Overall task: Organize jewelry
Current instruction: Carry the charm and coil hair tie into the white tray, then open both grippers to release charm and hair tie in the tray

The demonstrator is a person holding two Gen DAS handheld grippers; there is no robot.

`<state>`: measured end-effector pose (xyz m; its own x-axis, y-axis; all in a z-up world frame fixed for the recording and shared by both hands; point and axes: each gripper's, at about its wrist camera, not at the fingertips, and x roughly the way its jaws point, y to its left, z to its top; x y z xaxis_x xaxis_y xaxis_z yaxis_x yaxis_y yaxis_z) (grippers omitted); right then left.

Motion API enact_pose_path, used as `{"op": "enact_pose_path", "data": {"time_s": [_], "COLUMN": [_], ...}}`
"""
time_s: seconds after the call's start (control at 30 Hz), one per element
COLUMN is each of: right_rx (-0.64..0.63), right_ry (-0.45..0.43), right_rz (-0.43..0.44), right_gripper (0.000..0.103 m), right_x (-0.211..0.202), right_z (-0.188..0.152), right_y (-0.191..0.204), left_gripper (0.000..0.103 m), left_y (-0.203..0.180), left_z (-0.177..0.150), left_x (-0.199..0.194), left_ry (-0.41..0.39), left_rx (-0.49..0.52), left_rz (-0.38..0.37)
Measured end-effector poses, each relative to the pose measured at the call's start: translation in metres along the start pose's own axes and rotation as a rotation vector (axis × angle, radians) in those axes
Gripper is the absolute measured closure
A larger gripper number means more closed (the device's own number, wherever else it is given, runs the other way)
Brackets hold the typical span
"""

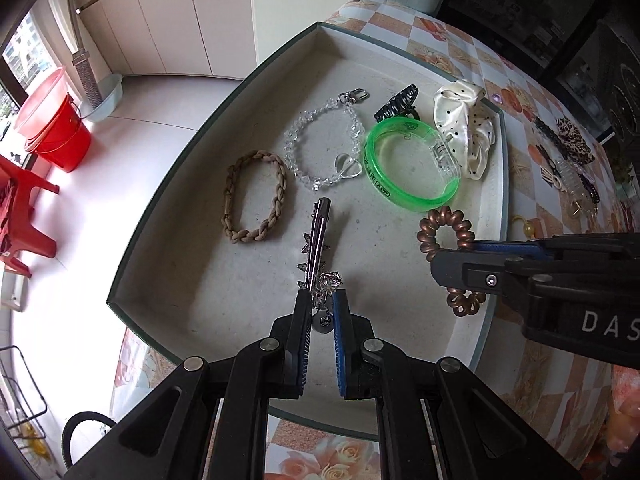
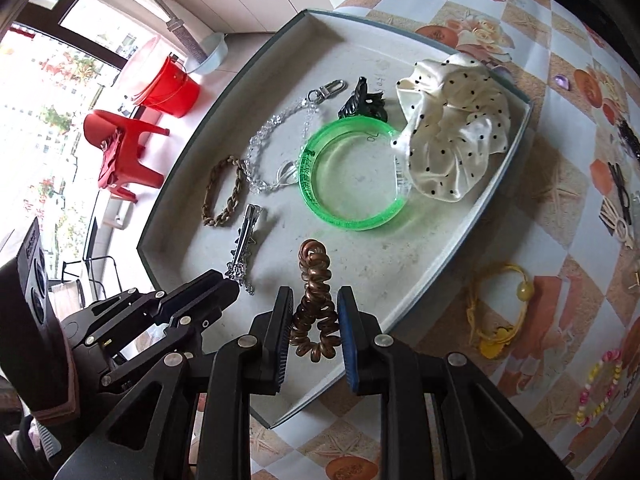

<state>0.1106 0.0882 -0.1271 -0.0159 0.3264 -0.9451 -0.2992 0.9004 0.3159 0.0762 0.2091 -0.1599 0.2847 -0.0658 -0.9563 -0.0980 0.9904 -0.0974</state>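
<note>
A shallow grey tray (image 1: 192, 264) (image 2: 460, 248) holds a braided tan hair tie (image 1: 256, 196) (image 2: 224, 192), a clear bead chain (image 1: 320, 140) (image 2: 276, 148), a green bangle (image 1: 408, 164) (image 2: 352, 176), a black claw clip (image 1: 398, 104) (image 2: 364, 100), a dotted white scrunchie (image 1: 466, 124) (image 2: 456, 132). My left gripper (image 1: 322, 308) (image 2: 232, 284) is shut on the near end of a silver hair clip (image 1: 318, 240) (image 2: 246, 236) lying in the tray. My right gripper (image 2: 314, 316) (image 1: 452, 256) is shut on a brown coil hair tie (image 2: 314, 304) (image 1: 444, 232), squeezed narrow between the pads.
More hair accessories lie on the patterned tablecloth right of the tray: a yellow tie (image 2: 496, 308), a bead bracelet (image 2: 600, 388), dark clips (image 1: 568, 156). A red bucket (image 1: 56, 128) and red stool (image 2: 124, 148) stand on the floor beyond the table's left edge.
</note>
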Motion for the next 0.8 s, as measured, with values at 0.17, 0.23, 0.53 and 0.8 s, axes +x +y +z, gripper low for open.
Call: {"op": "enact_pose_path", "data": {"time_s": [0.17,0.23,0.53,0.8], "right_rx": [0.006,0.013,0.016,0.003], "right_ry": [0.002,-0.006,-0.024,-0.02], "right_rz": [-0.036,-0.052,-0.083,-0.091], "right_gripper": [0.079,0.079,0.076,0.066], "right_x": [0.012,0.013,0.018,0.02], "right_z": [0.007,0.011,0.02,0.017], "right_y": [-0.005,-0.008,-0.011,-0.001], "left_gripper": [0.089,0.089,0.089,0.089], "left_y": [-0.001,-0.001,-0.001,-0.004], "left_z": [0.002,0.003,0.005,0.004], "left_x": [0.006,0.007,0.008,0.007], "left_ry": [-0.005,-0.01,-0.021,-0.019], "left_rx": [-0.001,-0.001,0.002,-0.003], "left_rz": [0.027,0.031,0.054,0.059]}}
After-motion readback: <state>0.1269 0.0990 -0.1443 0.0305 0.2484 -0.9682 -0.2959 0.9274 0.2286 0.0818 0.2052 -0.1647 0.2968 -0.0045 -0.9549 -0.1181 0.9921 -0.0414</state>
